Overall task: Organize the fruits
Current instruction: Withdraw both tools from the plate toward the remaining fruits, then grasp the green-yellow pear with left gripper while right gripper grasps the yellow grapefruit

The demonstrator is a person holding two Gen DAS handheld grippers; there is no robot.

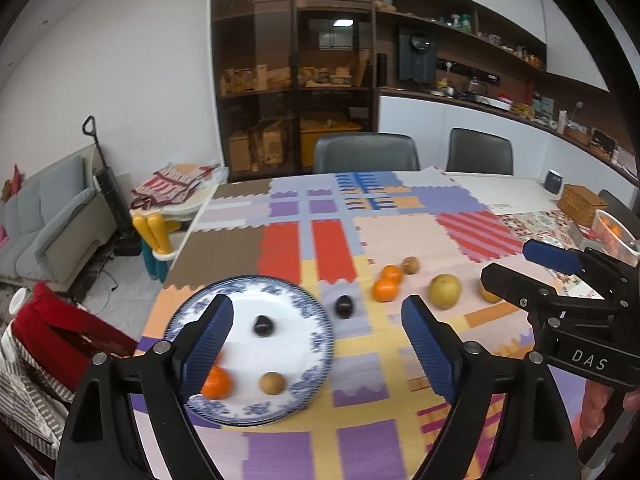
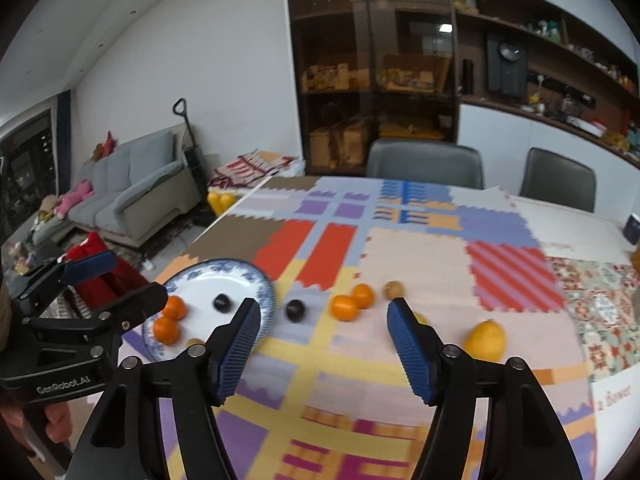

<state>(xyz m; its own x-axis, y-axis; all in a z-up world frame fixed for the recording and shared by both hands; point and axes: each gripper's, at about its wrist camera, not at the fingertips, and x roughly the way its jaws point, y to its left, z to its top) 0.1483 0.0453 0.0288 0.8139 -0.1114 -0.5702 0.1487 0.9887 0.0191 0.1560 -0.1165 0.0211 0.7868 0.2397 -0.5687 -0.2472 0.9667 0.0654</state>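
- Table (image 1: 400, 420) w/ patchwork cloth fills the lower half of both views; everything you need sits on it.
- Plate (image 1: 280, 300), blue-rimmed, lower left of left view: holds a dark fruit (image 1: 263, 325), a tangerine (image 1: 218, 386) and a brown round fruit (image 1: 273, 383).
- Left gripper (image 1: 318, 350): fingers spread wide, holding nothing, hovering over plate's right edge. Right gripper (image 2: 320, 348): fingers also released, empty, above the cloth.
- Step, as I read it: partway through, between picks. Loose fruit is left: pear (image 1: 445, 291), lemon (image 2: 485, 340), two tangerines (image 1: 386, 284), dark fruit (image 1: 344, 306) just beside the plate rim, small brown one (image 1: 411, 265).
- Next: you'd drop one gripper over a loose fruit, prob. the dark one nearest the plate, and close gently; round stuff rolls.
- View diff: right view shows two tangerines on the plate and the lemon whole; left view hides part of both behind grippers but shows the pear clearly.
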